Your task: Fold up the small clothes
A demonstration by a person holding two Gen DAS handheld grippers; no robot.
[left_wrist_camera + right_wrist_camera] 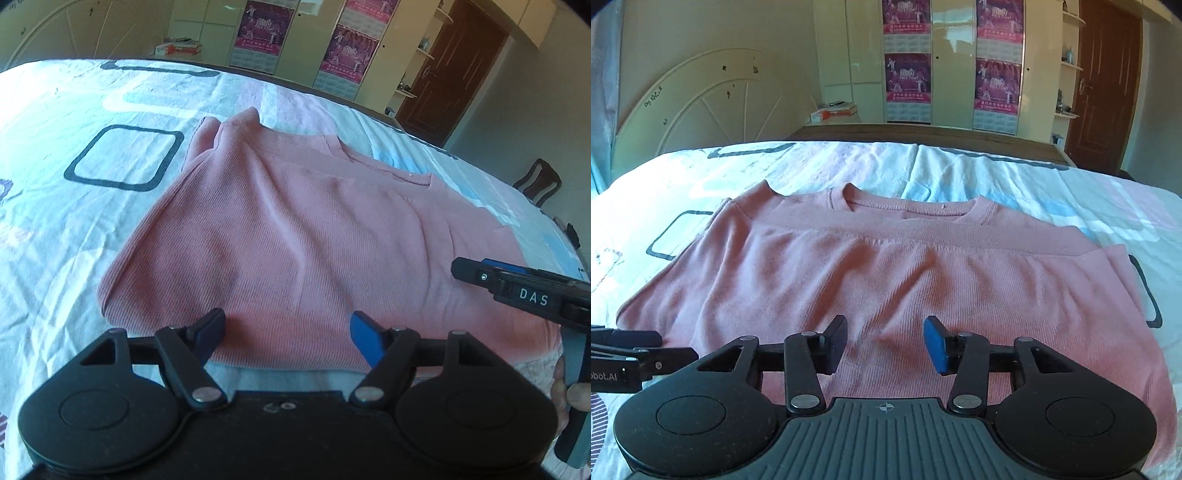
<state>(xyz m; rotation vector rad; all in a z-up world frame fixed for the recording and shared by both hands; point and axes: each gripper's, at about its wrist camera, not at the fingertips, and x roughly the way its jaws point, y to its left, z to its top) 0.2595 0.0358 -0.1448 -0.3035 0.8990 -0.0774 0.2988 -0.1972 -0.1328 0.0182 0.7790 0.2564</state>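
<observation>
A pink ribbed top [295,236] lies on the bed, its lower part folded up over its chest so the hem band sits just below the neckline [908,208]. My left gripper [288,332] hovers over the near folded edge, open, with nothing between its fingers. My right gripper [885,341] hangs over the middle of the pink top [886,280], its jaws apart and empty. The right gripper also shows at the right edge of the left wrist view, and the left gripper at the left edge of the right wrist view.
The bed sheet [74,110] is white with pink, blue and black shapes and spreads all around the top. A white headboard [701,110] stands at the left, wardrobes with posters [908,77] behind, a brown door [1104,85] and a chair [539,181] at the right.
</observation>
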